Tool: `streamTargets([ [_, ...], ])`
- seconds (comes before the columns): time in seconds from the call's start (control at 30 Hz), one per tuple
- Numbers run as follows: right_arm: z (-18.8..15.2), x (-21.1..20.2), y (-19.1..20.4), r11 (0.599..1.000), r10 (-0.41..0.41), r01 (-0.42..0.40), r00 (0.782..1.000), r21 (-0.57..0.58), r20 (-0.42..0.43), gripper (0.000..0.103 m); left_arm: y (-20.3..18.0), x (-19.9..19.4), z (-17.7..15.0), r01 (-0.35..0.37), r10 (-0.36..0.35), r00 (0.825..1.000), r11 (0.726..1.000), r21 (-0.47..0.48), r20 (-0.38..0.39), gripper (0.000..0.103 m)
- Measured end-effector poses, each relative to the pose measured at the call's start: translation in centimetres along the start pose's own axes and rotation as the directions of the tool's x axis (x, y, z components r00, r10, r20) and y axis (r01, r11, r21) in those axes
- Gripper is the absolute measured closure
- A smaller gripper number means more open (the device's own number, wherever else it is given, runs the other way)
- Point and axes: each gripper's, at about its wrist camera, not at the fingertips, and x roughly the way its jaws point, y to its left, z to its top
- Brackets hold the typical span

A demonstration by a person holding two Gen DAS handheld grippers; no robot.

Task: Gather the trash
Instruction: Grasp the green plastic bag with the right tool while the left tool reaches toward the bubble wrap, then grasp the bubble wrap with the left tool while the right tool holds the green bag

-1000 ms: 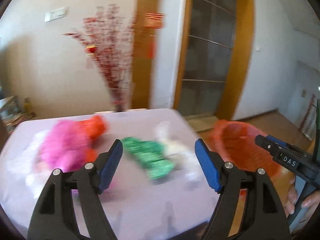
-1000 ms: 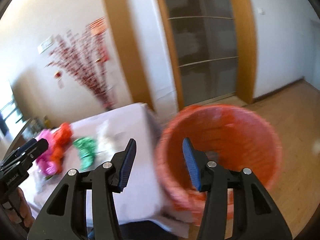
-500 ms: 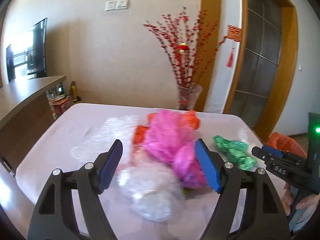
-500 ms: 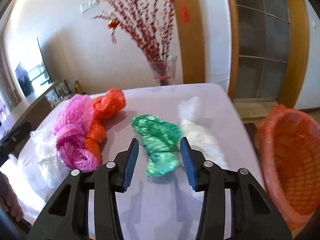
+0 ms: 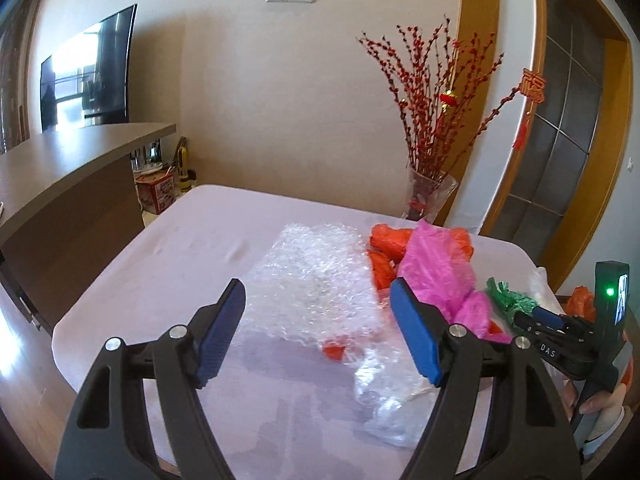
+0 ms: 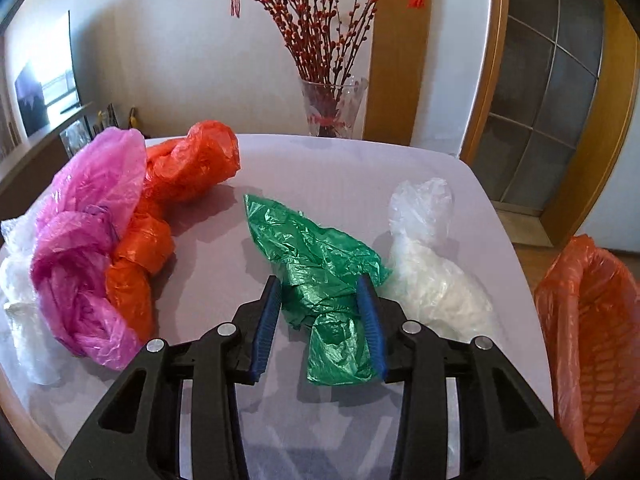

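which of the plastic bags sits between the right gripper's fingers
The green bag: it lies between the open right gripper, with the white bag and orange bag on either side.

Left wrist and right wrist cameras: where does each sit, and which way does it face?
Left wrist: on the left gripper, facing the bubble wrap; a hand holds the other gripper at right.
Right wrist: on the right gripper, fingers open around the green bag.
Shared: the green bag, pink bag, vase, table.
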Motion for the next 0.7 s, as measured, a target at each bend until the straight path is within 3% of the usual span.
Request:
streamTargets([
  [0.17,0.0,0.5,0.6,0.999,-0.008,0.007,1.0,-0.034,-0.012,0.065,0.0,1.5,-0.1,0.021,-0.022,0.999,1.0,-0.014,-0.046,0.029],
  [0.27,-0.1,0.4,1.0,0.998,0.005,-0.006,1.0,-0.062,-0.015,0.075,-0.8,2.3,-0.1,0.034,-0.034,0.997,0.999,0.0,-0.074,0.03],
  [0.4,0.0,-0.1,0.2,0.998,0.055,-0.055,0.998,-0.01,-0.01,0.084,-1.7,3.2,-0.3,0.017,-0.013,0.995,0.999,0.039,-0.102,0.03],
  [0.7,0.0,-2.1,-0.2,0.993,0.111,-0.113,0.993,0.039,0.048,0.085,-2.7,5.0,-0.9,-0.009,0.024,0.985,0.996,0.091,-0.171,0.042],
])
